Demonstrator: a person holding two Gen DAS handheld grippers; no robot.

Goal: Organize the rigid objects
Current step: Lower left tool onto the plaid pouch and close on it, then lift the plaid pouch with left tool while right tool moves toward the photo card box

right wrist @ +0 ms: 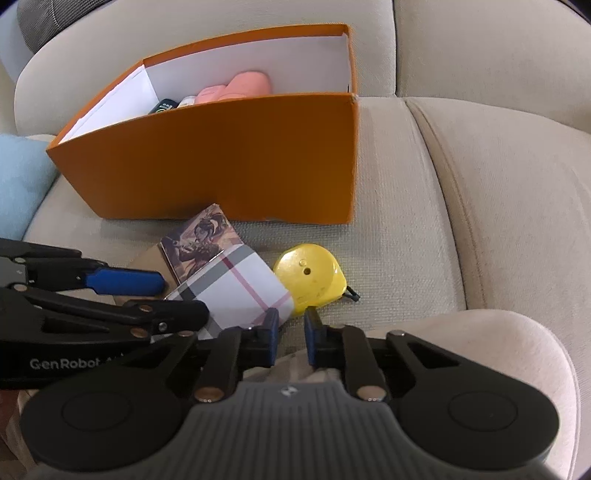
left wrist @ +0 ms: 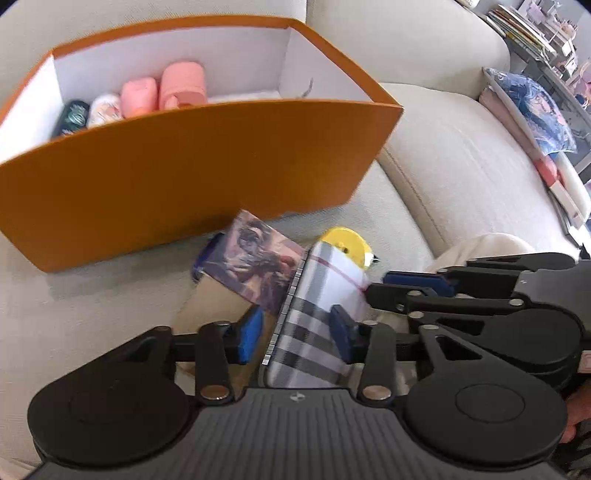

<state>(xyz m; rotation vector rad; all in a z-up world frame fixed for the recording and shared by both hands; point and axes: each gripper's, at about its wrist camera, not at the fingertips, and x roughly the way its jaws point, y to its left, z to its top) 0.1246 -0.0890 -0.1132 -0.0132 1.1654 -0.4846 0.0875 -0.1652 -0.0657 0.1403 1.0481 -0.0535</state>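
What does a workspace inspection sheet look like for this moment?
Surface: beige sofa seat, soft and ribbed.
Job's things: orange box holds pink cases and two others; plaid case, picture-printed box and yellow tape measure lie in front of it.
Clutter: light blue cushion; folded fabrics.
Grippers: left gripper straddles the plaid case, a gap apparently left at one pad; right gripper has jaws narrowly apart, nothing between.
Cables: nothing seen.
Surroundings: book stacks; person's leg.
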